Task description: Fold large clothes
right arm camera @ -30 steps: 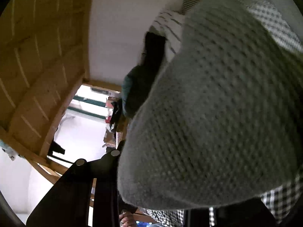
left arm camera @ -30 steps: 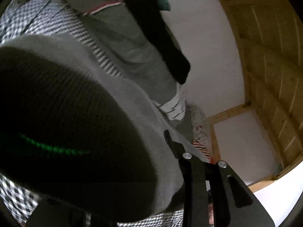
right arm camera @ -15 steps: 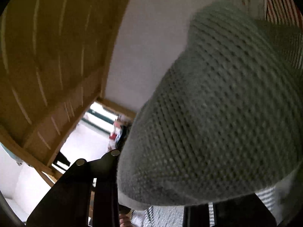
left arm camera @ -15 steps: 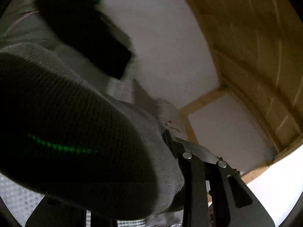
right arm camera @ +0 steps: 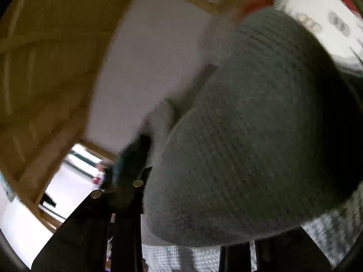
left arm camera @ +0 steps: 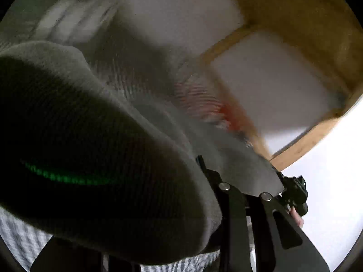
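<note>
A grey waffle-knit garment (left arm camera: 102, 140) bulges up between the fingers of my left gripper (left arm camera: 145, 195), which is shut on it. The cloth hides the left finger, and only the black right finger (left arm camera: 233, 222) shows. A taut flap of the same cloth (left arm camera: 245, 170) runs right to a black gripper part (left arm camera: 295, 195) with a person's fingertip under it. In the right wrist view the same grey knit (right arm camera: 245, 136) fills the span of my right gripper (right arm camera: 204, 215), which is shut on it. Its left finger (right arm camera: 127, 215) is visible and the other is covered.
Checked fabric lies below the garment (left arm camera: 20, 238) (right arm camera: 329, 229). Blurred striped clothes (left arm camera: 74, 22) and red-striped cloth (left arm camera: 202, 99) lie ahead, with white red-edged cloth (right arm camera: 317, 25) at the upper right. Wooden beams (left arm camera: 295, 11) (right arm camera: 45, 56) frame white wall panels. A bright opening (right arm camera: 74, 172) is at the lower left.
Both views have swept fast sideways. The dark and grey clothes pile slid out of the left view, and wall and wooden frame now fill more of both. Both grips on the grey garment are unchanged.
</note>
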{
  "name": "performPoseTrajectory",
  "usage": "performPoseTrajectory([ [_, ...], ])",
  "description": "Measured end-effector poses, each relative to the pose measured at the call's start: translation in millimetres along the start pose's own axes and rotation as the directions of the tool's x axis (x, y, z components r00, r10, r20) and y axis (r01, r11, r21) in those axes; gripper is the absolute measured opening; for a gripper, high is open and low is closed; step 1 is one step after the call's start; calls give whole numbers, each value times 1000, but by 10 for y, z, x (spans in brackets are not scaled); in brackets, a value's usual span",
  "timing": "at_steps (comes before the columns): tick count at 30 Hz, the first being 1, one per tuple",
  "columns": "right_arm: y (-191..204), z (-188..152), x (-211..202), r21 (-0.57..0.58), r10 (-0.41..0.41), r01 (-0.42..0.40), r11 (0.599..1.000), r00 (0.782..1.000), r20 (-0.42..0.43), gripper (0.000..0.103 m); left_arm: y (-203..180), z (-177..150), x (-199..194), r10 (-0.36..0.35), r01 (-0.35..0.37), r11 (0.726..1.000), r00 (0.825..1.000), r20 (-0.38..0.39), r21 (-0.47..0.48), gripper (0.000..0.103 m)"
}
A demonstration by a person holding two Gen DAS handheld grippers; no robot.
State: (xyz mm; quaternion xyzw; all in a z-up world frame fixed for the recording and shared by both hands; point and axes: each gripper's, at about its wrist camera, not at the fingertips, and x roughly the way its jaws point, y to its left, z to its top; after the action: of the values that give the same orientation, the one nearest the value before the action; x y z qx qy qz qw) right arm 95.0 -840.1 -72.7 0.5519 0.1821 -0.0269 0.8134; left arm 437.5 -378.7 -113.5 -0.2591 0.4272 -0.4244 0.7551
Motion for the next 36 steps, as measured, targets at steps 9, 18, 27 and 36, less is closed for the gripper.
performPoseTrajectory([
  [9, -85, -306, -338, -116, -271, 267, 957, 962, -19, 85, 522, -529, -670, 83, -90, 983, 995, -49, -163, 71],
  [18, 1433, -247, 142, -633, -557, 520, 574, 814, 163, 99, -799, 100, -548, 314, -317, 907, 948, 56, 276, 96],
  [27, 977, -495, 1397, -702, -755, 501, 506, 650, -80, 100, -721, 31, 867, 460, -379, 862, 864, -203, 338, 99],
  [36, 1041, -492, 1425, -606, -744, 603, 519, 668, 27, 101, -813, -70, 925, 493, -428, 838, 860, -133, 337, 99],
])
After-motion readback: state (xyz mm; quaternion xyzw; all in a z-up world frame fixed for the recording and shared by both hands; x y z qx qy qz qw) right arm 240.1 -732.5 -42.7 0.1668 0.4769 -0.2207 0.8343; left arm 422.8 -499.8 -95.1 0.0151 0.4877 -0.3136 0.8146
